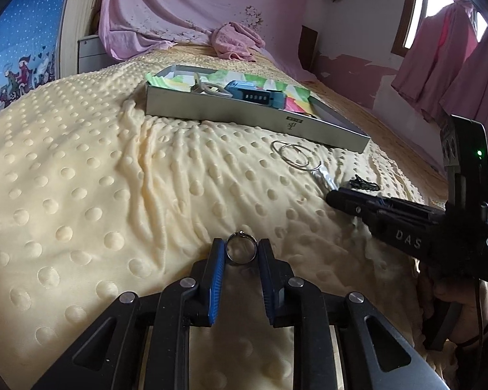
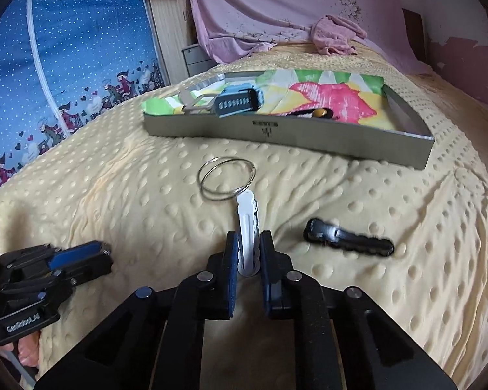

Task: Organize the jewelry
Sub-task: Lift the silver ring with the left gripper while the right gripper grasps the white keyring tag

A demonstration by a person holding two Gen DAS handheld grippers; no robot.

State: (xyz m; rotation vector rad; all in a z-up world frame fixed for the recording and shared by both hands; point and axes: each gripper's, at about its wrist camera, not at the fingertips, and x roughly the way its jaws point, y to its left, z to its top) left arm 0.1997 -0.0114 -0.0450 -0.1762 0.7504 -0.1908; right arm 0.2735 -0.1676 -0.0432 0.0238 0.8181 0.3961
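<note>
My left gripper [image 1: 241, 251] is shut on a silver ring [image 1: 241, 247] just above the yellow dotted blanket [image 1: 97, 178]. My right gripper [image 2: 248, 243] is shut on a white hair clip [image 2: 248, 224] lying on the blanket; the clip's far end overlaps two thin silver hoops [image 2: 227, 179]. A black hair clip [image 2: 348, 237] lies to the right of it. A shallow grey box [image 2: 286, 135] lined with bright paper sits beyond, holding a blue watch [image 2: 240, 100], a metal piece and a dark item. The right gripper shows in the left wrist view [image 1: 333, 195], the left gripper in the right wrist view [image 2: 104, 253].
The bed runs back to a pink sheet [image 1: 195, 6] and a crumpled pink towel [image 1: 236, 40]. A blue patterned curtain [image 2: 65, 48] hangs left, pink curtains [image 1: 445, 71] at the right window. A small drawer unit [image 2: 196, 55] stands behind the bed.
</note>
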